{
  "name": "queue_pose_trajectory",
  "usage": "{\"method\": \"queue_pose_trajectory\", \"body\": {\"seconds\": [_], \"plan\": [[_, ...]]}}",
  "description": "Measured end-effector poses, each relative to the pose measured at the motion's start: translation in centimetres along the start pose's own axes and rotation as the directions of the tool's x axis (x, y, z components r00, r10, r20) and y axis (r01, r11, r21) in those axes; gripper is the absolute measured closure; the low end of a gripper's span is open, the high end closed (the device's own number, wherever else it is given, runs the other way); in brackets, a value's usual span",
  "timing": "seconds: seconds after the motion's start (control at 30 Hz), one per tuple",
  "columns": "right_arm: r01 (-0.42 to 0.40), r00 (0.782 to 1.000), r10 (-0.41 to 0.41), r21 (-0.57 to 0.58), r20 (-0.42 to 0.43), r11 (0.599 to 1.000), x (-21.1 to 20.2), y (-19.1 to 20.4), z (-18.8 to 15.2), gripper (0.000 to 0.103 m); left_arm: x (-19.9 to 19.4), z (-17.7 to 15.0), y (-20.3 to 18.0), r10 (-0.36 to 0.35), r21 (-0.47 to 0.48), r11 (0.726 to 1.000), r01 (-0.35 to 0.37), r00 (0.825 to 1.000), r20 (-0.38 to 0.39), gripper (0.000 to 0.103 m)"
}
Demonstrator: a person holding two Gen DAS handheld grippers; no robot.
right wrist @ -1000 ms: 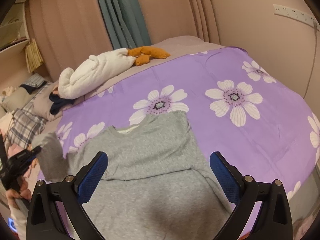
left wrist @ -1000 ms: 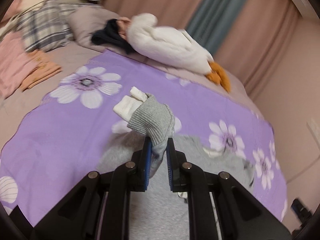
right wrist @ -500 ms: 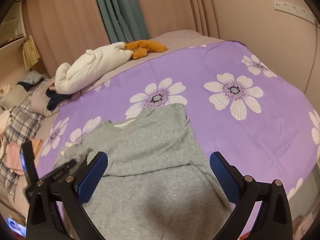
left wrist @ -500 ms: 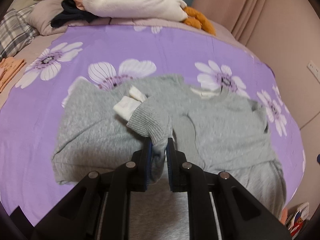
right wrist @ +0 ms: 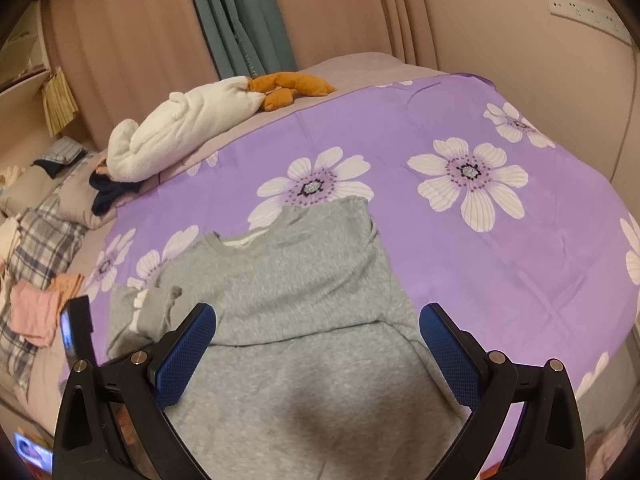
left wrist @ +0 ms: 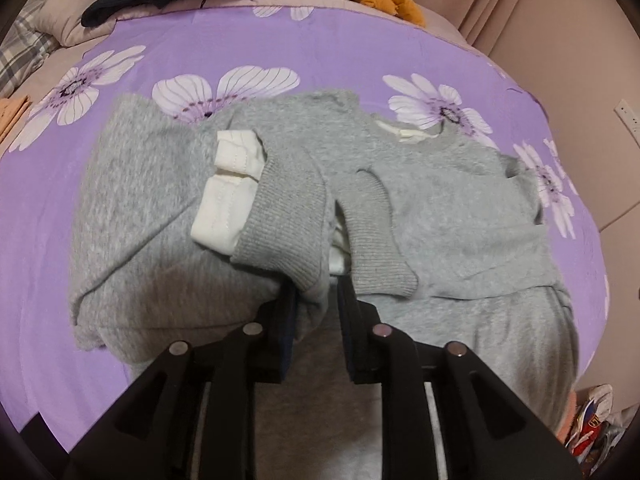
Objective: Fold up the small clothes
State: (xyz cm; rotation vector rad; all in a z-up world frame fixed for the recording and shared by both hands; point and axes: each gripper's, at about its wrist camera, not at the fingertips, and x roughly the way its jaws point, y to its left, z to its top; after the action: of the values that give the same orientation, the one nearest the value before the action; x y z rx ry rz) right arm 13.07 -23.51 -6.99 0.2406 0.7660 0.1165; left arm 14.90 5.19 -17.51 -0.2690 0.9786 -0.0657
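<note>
**Left tongs pinching a sleeve cuff, right tongs spread over the sweater**

Our left gripper [left wrist: 314,312] is closed on the grey ribbed sleeve cuff [left wrist: 280,224], with a white inner cuff [left wrist: 226,204] poking out of it, held just above the grey sweater [right wrist: 304,280]. Our right gripper [right wrist: 318,356] stands wide apart and holds nothing, hovering over the sweater's lower half. The sweater lies flat on the purple flowered bedspread [right wrist: 480,264], collar away from us, with the white plush toy [right wrist: 180,132] well beyond the collar.

We judge the knit soft, light and limp: it will drape and sag wherever unsupported, and the loose inner cuff may slip out. The thicker ribbed edges, cuffs and hem, look like the surest places to pinch.
</note>
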Motion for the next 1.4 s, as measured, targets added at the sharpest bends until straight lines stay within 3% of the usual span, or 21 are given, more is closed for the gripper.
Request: {"method": "queue_pose_trajectory", "body": {"seconds": [0.07, 0.17, 0.27, 0.53, 0.7, 0.83, 0.93, 1.07, 1.13, 1.3, 1.4], "plan": [[0.003, 1.0, -0.003, 0.003, 0.004, 1.0, 0.0, -0.1, 0.0, 0.002, -1.0, 0.3, -0.4, -0.008, 0.012, 1.0, 0.008, 1.0, 0.025, 0.077], [0.002, 1.0, -0.002, 0.006, 0.003, 1.0, -0.1, -0.2, -0.1, 0.002, -2.4, 0.5, -0.7, -0.077, 0.013, 0.997, 0.077, 0.995, 0.064, 0.049], [0.002, 1.0, -0.002, 0.008, 0.003, 1.0, -0.1, -0.3, -0.1, 0.002, -2.8, 0.7, -1.3, -0.149, 0.025, 0.989, 0.148, 0.986, 0.073, 0.048], [-0.004, 1.0, 0.004, -0.001, -0.008, 1.0, 0.0, 0.1, -0.4, 0.002, -0.2, -0.1, -0.8, -0.196, -0.055, 0.98, 0.194, 0.98, -0.038, 0.05], [-0.032, 0.999, 0.031, -0.028, -0.035, 0.999, 0.6, 1.3, -0.4, 0.002, -3.5, -0.6, 1.4, -0.152, -0.086, 0.984, 0.153, 0.988, 0.015, 0.05], [-0.087, 0.995, 0.083, -0.076, -0.063, 0.993, 1.1, 3.3, -0.4, 0.002, -7.1, -1.2, 5.0, -0.094, -0.175, 0.979, 0.107, 0.992, 0.082, 0.05], [-0.131, 0.989, 0.119, -0.134, -0.088, 0.982, 1.5, 5.5, -0.4, 0.002, -9.3, -1.9, 7.9, -0.011, -0.26, 0.965, 0.037, 0.995, 0.1, 0.05], [-0.193, 0.977, 0.163, -0.24, -0.139, 0.951, 2.9, 9.7, -0.6, 0.002, -11.2, -3.4, 10.6, 0.138, -0.335, 0.937, -0.097, 0.985, 0.101, 0.05], [-0.22, 0.969, 0.175, -0.289, -0.174, 0.932, 4.2, 12.2, -0.9, 0.01, -11.9, -4.1, 11.5, 0.166, -0.358, 0.926, -0.121, 0.981, 0.1, 0.052], [-0.328, 0.918, 0.223, -0.311, -0.327, 0.892, 8.1, 17.9, -2.1, 0.024, -12.9, -5.5, 13.3, 0.201, -0.404, 0.902, -0.151, 0.976, 0.084, 0.059], [-0.343, 0.895, 0.204, -0.318, -0.397, 0.884, 10.9, 20.5, -3.0, 0.028, -13.2, -5.9, 13.5, 0.225, -0.41, 0.895, -0.174, 0.971, 0.079, 0.059]]}}
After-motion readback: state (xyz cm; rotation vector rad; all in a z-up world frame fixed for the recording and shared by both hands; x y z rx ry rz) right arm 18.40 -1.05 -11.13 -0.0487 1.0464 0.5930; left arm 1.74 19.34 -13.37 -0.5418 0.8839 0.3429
